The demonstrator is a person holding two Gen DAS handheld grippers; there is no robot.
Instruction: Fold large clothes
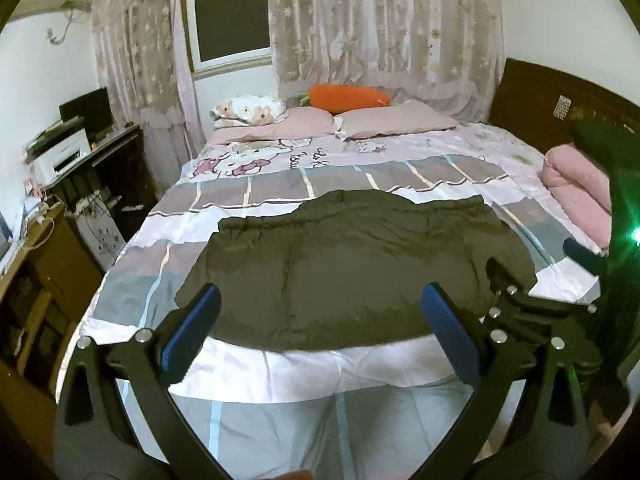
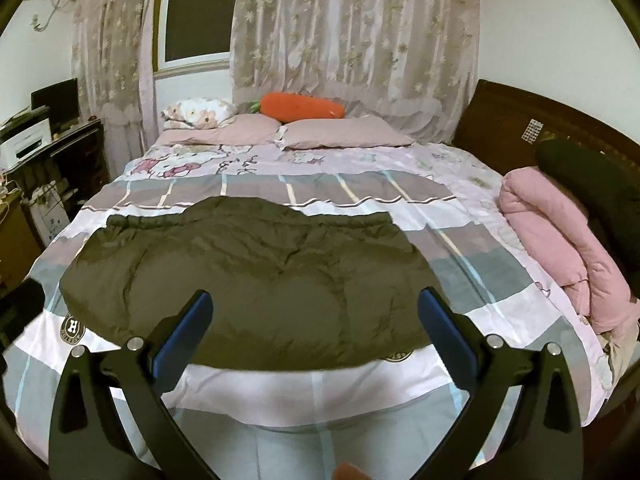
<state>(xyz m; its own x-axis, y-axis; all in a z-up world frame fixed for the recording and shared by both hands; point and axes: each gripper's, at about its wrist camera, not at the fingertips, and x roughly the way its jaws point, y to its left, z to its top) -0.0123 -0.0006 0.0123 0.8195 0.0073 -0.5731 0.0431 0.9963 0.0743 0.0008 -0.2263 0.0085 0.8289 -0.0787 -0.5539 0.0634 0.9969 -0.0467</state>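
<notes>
While your left gripper (image 1: 320, 312) and right gripper (image 2: 316, 316) hover with jaws wide and empty, the olive coat (image 2: 248, 276) on the bed (image 2: 320, 396) looks partly folded.

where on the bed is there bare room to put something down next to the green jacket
Bare bedspread runs along the near edge, between the jacket and the two open grippers, left and right. Another free band lies between the jacket's far edge and the pillows. The right side is crowded by the pink quilt. The head end holds a carrot cushion.
</notes>
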